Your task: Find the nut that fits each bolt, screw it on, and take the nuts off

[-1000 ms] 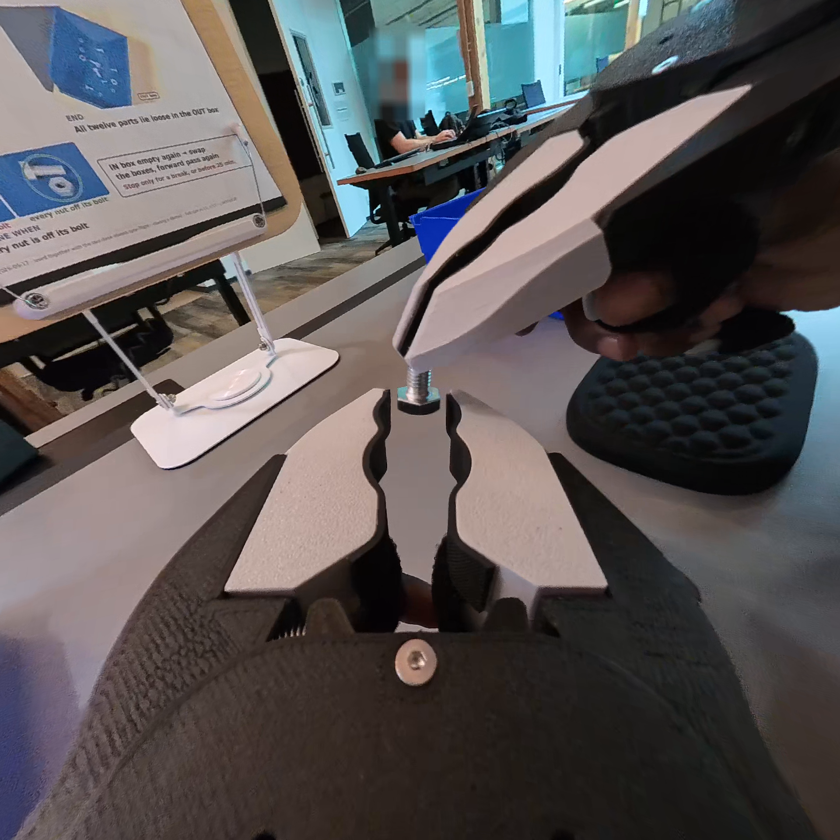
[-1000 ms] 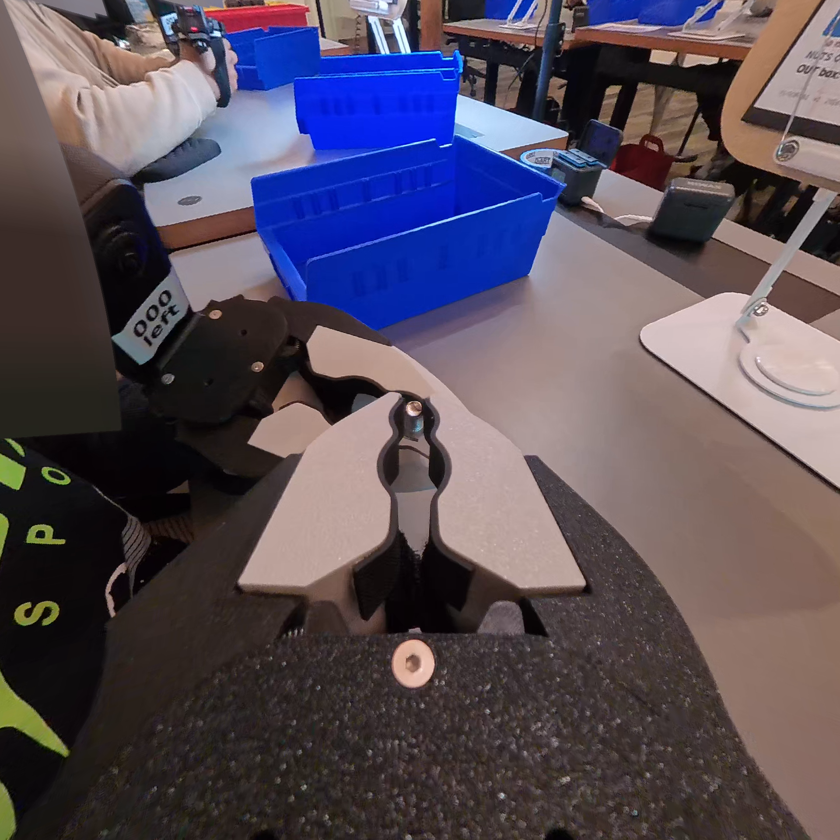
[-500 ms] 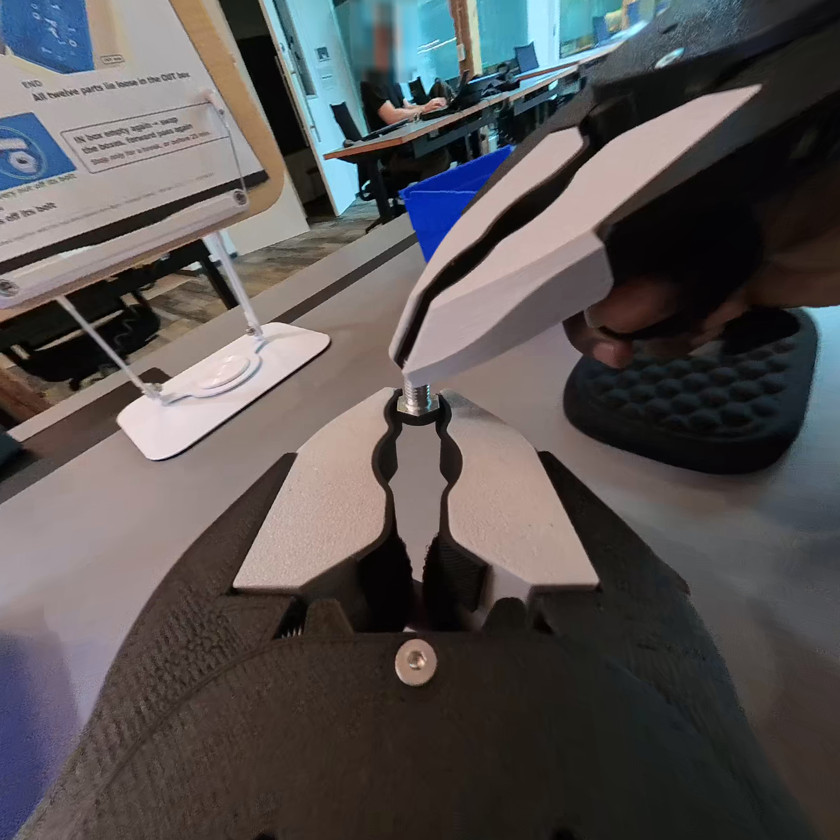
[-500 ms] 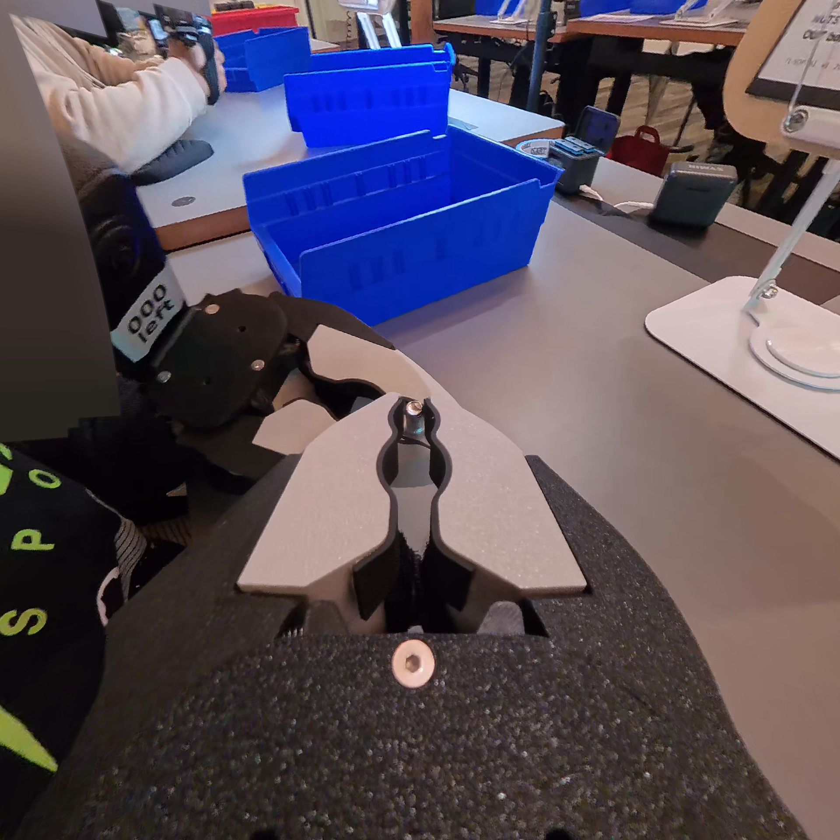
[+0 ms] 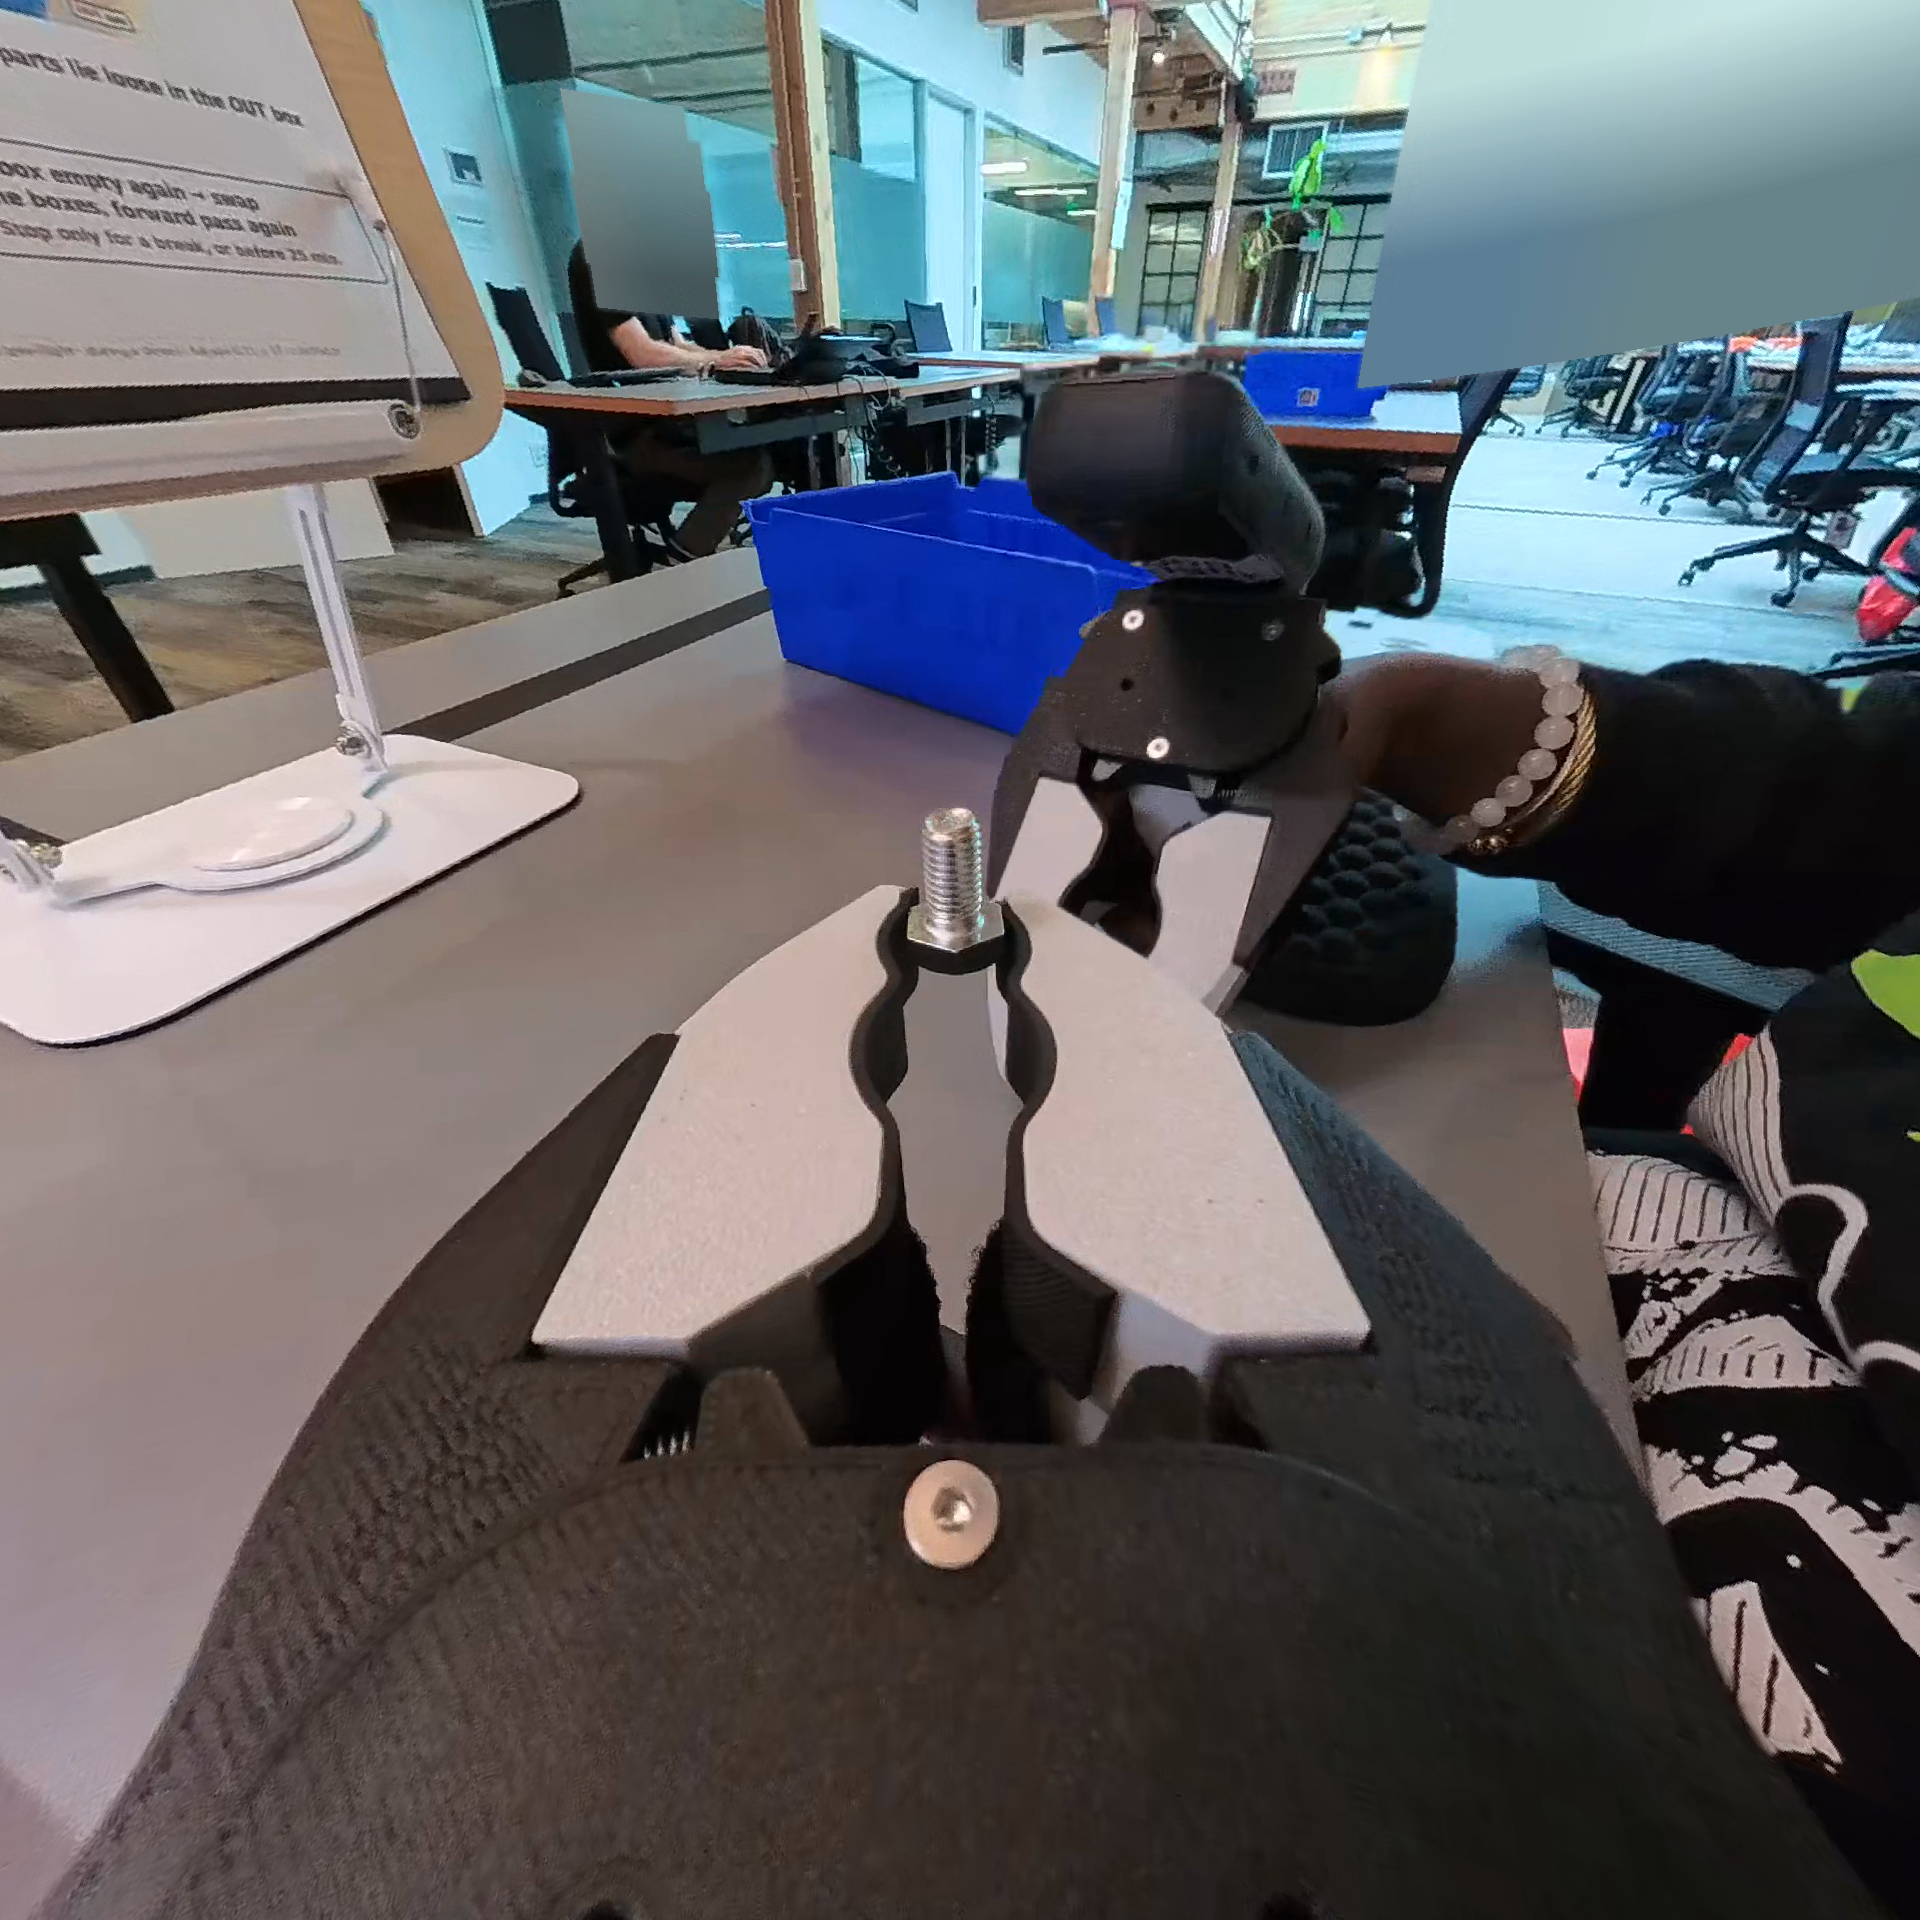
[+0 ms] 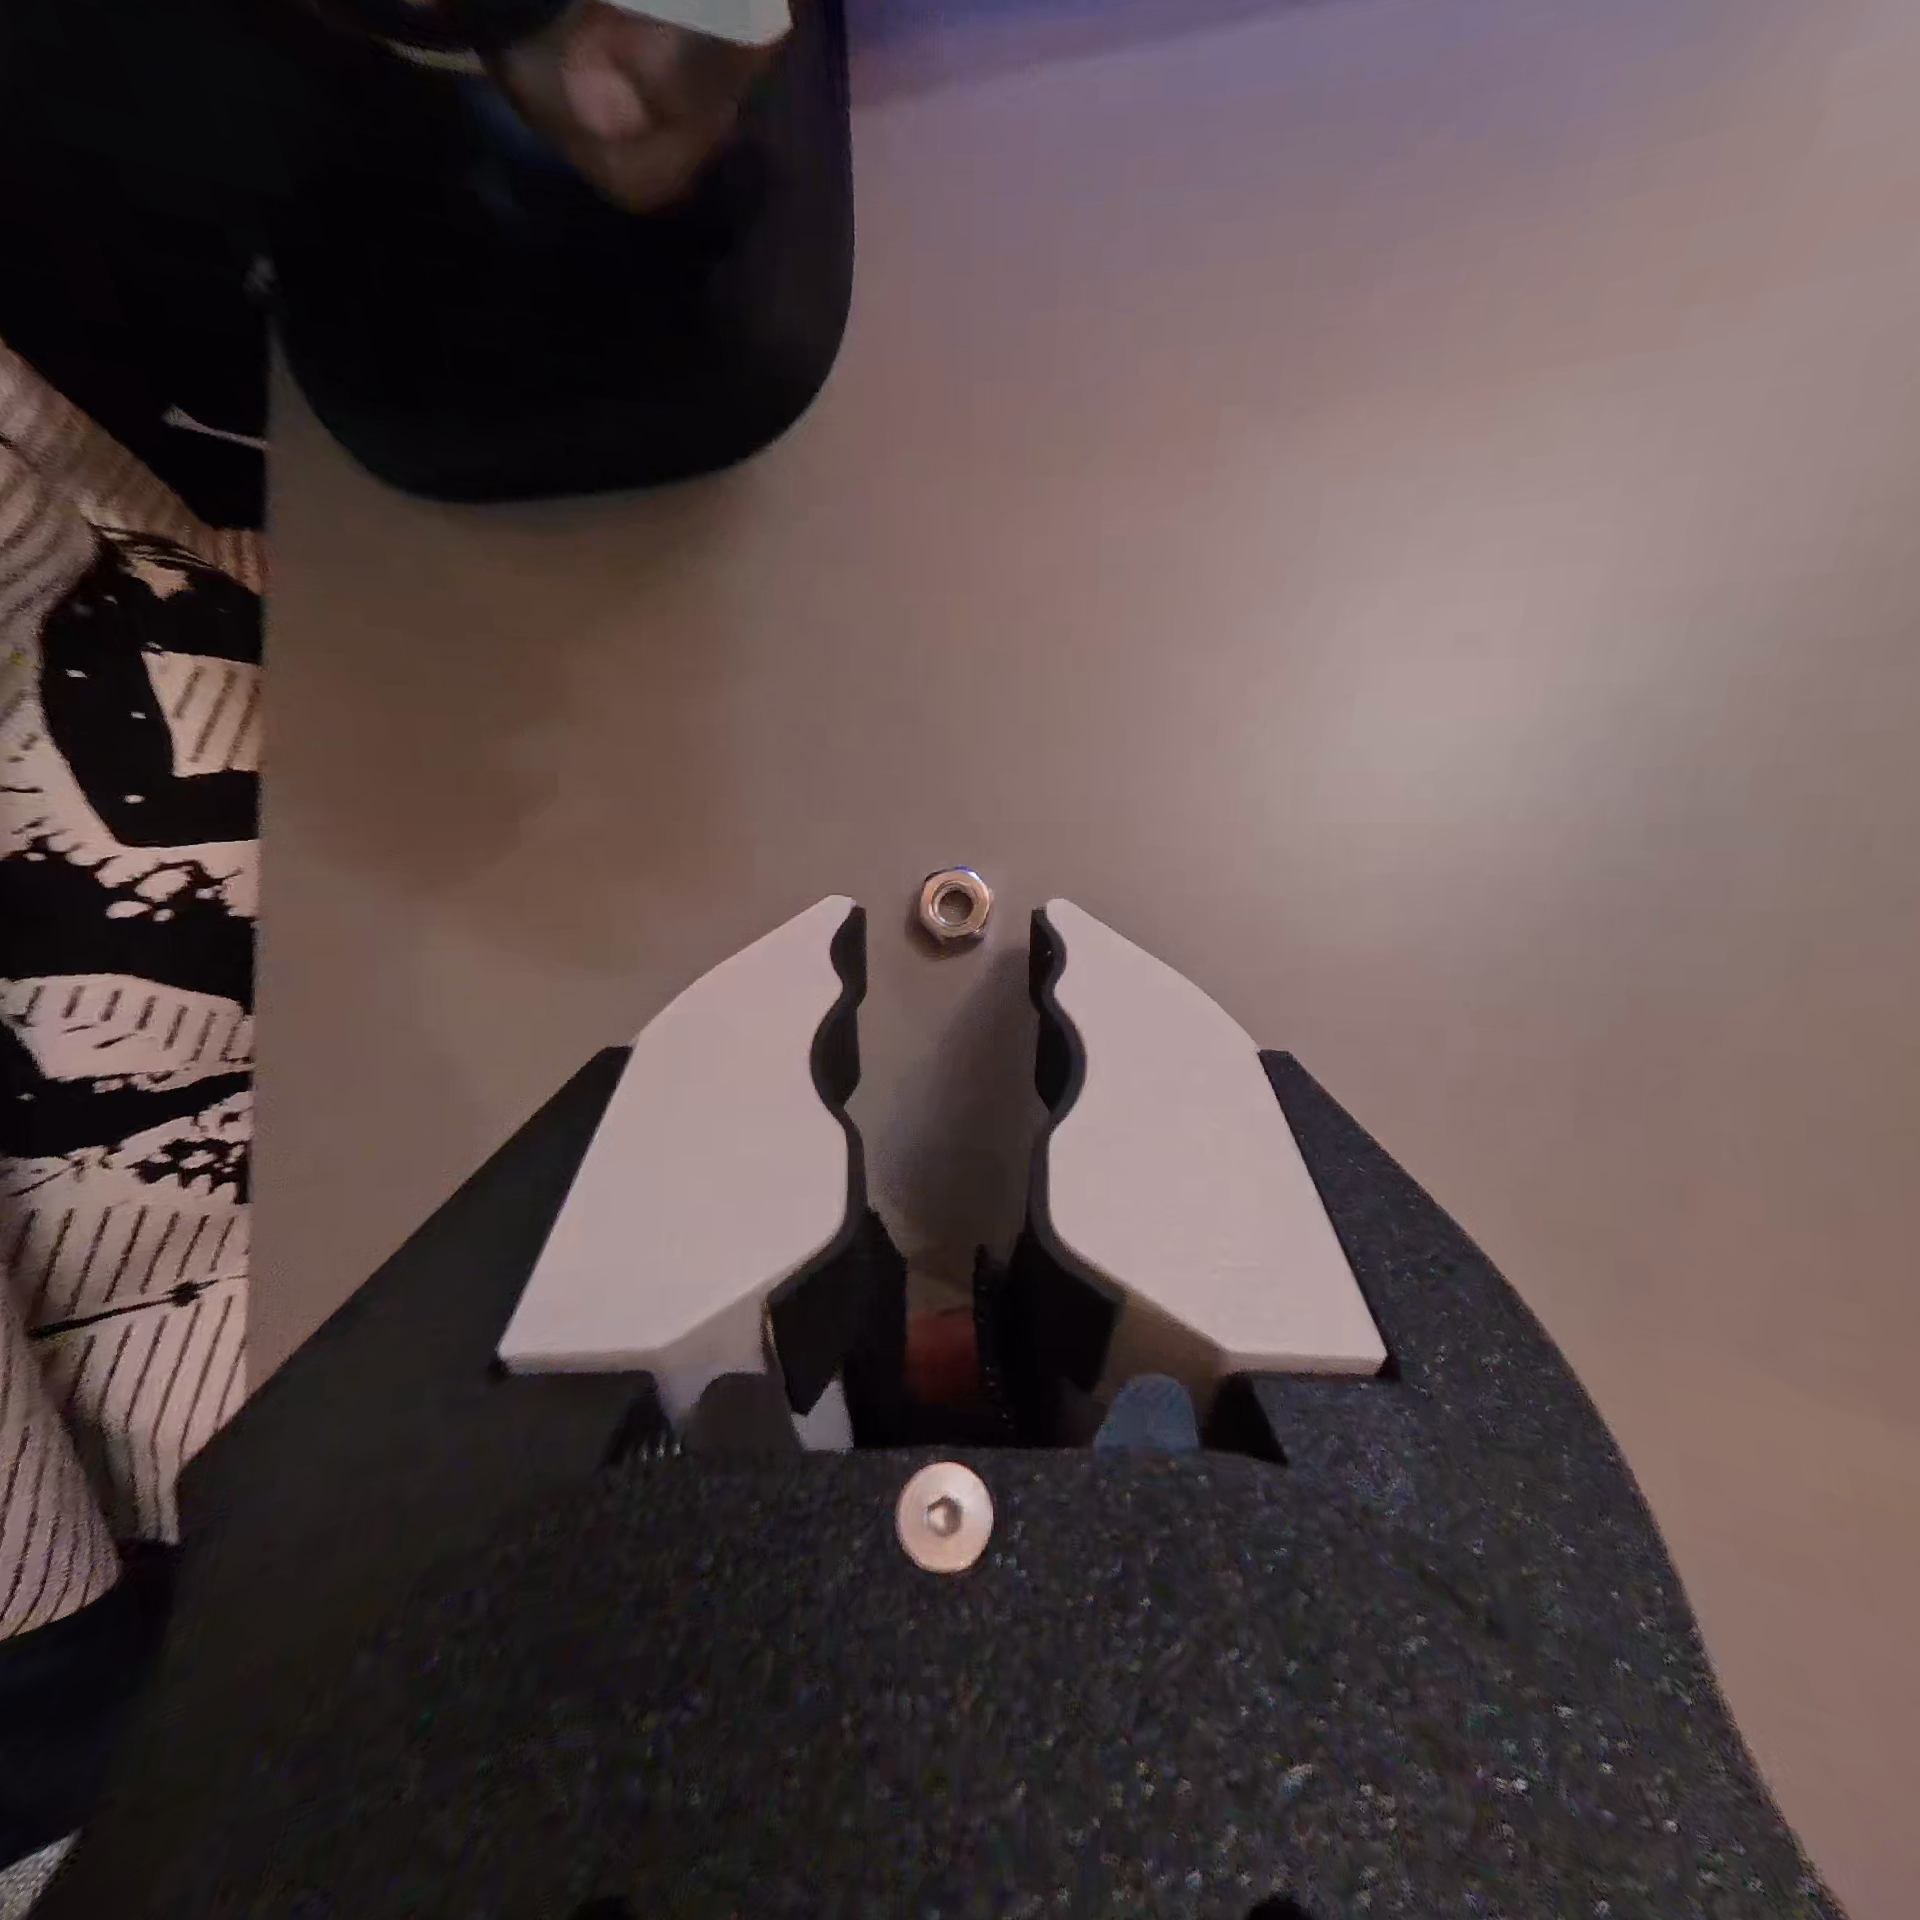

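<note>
1. Grey table (image 5: 312, 1091) fills both views, with an open office of desks and chairs behind it in the left wrist view.
2. Nearest the left camera, the left gripper (image 5: 954, 940) is closed on the hex head of the bolt (image 5: 952, 868), pinching it in the notch at its fingertips.
3. The bolt stands upright, long axis vertical, threaded shank pointing up and free above the fingers (image 5: 748, 1122). It is bright silver metal, with fine threads and a flat end.
4. Just right of the bolt and a little farther off, the right gripper (image 5: 1132, 935) points down at the table, held by a hand (image 5: 1392, 727) with a bead bracelet on the wrist and a black sleeve.
5. Behind that gripper a black dimpled pad (image 5: 1361, 925) lies on the table.
6. In the right wrist view the right gripper (image 6: 945, 914) looks straight down, its jaws parted with a moderate gap and holding nothing.
7. The nut (image 6: 952, 908) lies flat on the table just past the fingertips, in line with the gap and touching neither finger. Its hole faces up; it is small, silver and hexagonal.
8. Farther off in that view, a dark rounded shape (image 6: 582, 312) sits at the upper left; it is too dim to identify.
9. Farther back on the table in the left wrist view stand a blue bin (image 5: 914, 613) and, to the left, a white stand (image 5: 260, 842) carrying a printed sheet (image 5: 177, 208).
</note>
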`<move>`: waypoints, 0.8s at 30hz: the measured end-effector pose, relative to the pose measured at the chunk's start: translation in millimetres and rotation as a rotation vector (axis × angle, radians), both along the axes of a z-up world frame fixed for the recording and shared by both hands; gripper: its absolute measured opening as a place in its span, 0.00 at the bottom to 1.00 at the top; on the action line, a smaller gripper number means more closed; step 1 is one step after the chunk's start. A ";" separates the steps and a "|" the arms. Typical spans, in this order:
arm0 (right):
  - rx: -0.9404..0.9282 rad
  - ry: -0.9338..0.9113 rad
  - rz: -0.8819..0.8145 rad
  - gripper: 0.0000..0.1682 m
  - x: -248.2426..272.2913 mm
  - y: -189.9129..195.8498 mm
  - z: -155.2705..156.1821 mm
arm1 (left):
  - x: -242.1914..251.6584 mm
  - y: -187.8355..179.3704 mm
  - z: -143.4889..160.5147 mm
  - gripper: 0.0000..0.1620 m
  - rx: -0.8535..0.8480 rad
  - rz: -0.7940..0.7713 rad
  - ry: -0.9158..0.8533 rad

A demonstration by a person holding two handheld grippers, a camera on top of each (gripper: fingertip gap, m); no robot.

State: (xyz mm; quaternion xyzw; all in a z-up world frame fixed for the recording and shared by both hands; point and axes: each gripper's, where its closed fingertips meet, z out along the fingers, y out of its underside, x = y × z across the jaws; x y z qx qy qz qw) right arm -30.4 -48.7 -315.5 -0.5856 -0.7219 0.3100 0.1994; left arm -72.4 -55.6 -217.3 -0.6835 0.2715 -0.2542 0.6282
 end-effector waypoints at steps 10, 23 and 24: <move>0.039 -0.059 -0.085 0.12 -4.6 0.0 -6.4 | -2.4 1.2 -0.8 0.09 0.003 0.016 -0.002; 0.115 -0.022 -0.141 0.08 -4.5 3.9 -4.8 | 3.8 -0.7 -6.1 0.09 -0.005 -0.016 0.039; 0.113 0.018 -0.111 0.08 -4.4 3.8 2.8 | 6.6 -2.9 -6.1 0.09 0.002 -0.039 0.047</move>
